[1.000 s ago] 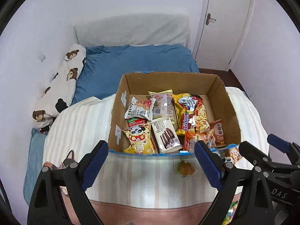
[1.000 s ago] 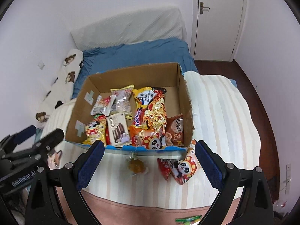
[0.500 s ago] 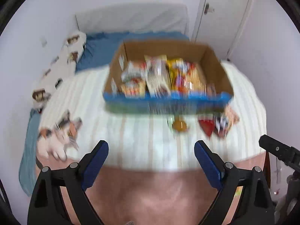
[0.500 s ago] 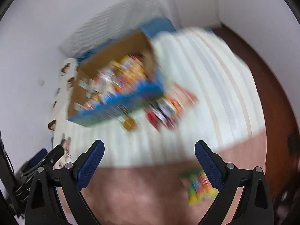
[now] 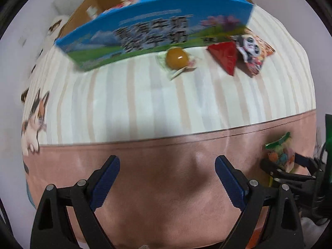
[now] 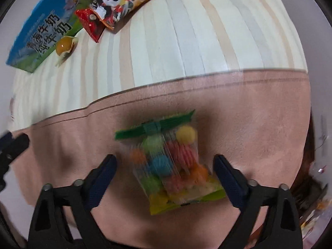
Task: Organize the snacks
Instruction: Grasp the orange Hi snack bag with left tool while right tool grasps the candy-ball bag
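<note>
A clear bag of coloured candies with a green top point(image 6: 170, 164) lies on the pink band of the blanket. My right gripper point(image 6: 165, 174) is open, its two blue-padded fingers either side of the bag, low over it. The bag also shows in the left wrist view point(image 5: 280, 155) at the far right. My left gripper point(image 5: 167, 176) is open and empty over the pink band. The cardboard snack box point(image 5: 149, 31) with a blue printed front stands further back. In front of it lie a yellow jelly cup point(image 5: 176, 58), a red packet point(image 5: 225, 55) and a panda packet point(image 5: 252, 47).
The blanket is cream striped point(image 5: 145, 99) at the back, with a pink band point(image 5: 166, 161) in front. A cat print point(image 5: 34, 120) is at the left edge. Dark floor point(image 6: 309, 166) shows past the bed's right side.
Both grippers have dropped low and pulled back from the box toward the bed's near edge. The right gripper has swung right and down over the candy bag. Both stay open.
</note>
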`<state>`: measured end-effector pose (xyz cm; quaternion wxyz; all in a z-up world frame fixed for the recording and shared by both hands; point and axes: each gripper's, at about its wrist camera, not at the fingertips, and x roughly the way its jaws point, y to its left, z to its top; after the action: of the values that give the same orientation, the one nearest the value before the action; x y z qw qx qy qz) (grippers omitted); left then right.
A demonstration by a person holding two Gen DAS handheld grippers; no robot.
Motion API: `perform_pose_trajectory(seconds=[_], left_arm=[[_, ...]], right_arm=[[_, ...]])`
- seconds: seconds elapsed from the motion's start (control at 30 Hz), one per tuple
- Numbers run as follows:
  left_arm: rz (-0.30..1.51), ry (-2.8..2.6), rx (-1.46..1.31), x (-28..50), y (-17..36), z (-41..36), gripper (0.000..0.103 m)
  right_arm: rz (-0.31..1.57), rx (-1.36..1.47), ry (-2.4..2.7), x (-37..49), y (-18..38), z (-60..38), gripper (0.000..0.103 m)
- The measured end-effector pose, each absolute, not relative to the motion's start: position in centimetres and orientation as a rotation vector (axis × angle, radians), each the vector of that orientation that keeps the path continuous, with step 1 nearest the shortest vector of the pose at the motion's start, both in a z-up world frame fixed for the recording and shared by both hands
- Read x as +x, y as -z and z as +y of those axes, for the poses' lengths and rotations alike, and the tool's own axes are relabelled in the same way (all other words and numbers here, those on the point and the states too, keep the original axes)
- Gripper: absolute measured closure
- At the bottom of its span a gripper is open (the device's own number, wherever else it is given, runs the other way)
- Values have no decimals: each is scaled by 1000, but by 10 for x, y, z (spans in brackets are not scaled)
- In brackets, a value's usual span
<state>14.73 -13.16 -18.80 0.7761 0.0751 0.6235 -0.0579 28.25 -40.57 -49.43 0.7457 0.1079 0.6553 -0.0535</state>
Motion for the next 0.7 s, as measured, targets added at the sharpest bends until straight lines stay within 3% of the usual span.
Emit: perform_pose_trajectory(seconds=[0.07, 0.1, 0.37, 0.57, 0.7], left_arm=[[1315, 169, 214, 154, 179, -150, 9], [1297, 189, 238, 157, 174, -159, 9], [1129, 337, 548, 205, 153, -282, 9], [1199, 414, 677, 241, 185, -348, 9], [1271, 404, 677, 255, 206, -360, 11]], right_arm=[[1395, 222, 134, 283, 490, -411, 38], [1382, 240, 146, 284, 486, -417, 42], [1296, 457, 217, 299, 468, -489, 42], [1318, 521, 207, 306, 475, -510, 41], [1324, 573, 186, 307, 479, -520, 30]])
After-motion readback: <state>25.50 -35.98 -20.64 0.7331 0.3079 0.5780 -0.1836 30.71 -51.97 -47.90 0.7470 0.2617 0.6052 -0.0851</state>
